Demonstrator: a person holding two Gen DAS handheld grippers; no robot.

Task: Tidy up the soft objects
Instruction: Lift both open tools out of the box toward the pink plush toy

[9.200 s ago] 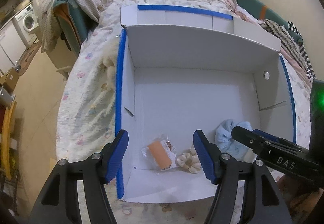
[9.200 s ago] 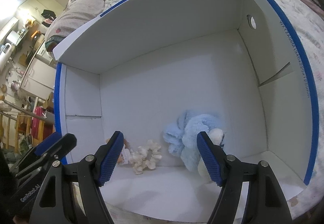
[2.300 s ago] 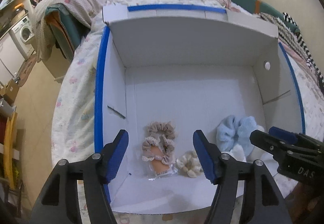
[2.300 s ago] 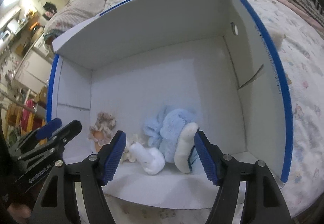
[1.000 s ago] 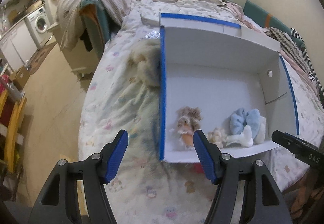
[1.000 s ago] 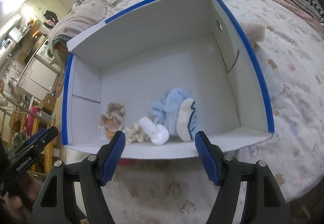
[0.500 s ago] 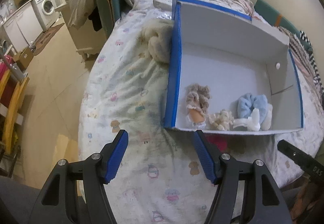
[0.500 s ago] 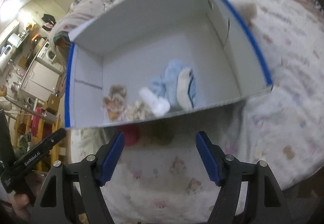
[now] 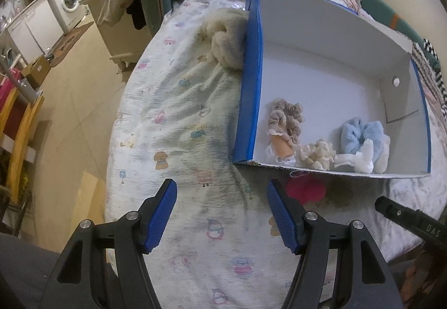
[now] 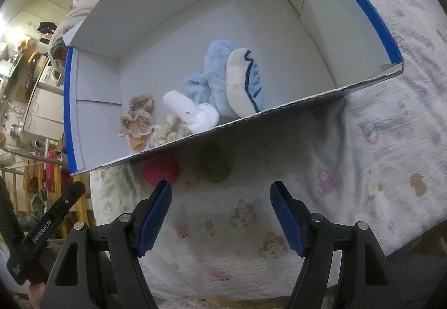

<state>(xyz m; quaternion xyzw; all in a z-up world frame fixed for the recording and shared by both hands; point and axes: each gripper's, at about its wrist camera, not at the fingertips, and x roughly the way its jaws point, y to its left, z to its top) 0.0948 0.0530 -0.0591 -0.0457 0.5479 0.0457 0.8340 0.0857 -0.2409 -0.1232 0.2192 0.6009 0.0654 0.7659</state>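
Both grippers have drawn back from the white box (image 9: 329,38) since the earlier frames and now hang over the patterned bedsheet (image 9: 178,119) short of its near wall. The left gripper (image 9: 222,214) and right gripper (image 10: 220,214) stand wide open, holding and touching nothing. The beige scrunchie (image 9: 285,119), cream scrunchie (image 9: 318,154), blue scrunchie (image 9: 360,133) and white sock (image 10: 192,110) lie along the near wall inside the box; a red soft item (image 10: 160,169) lies on the sheet just outside it.
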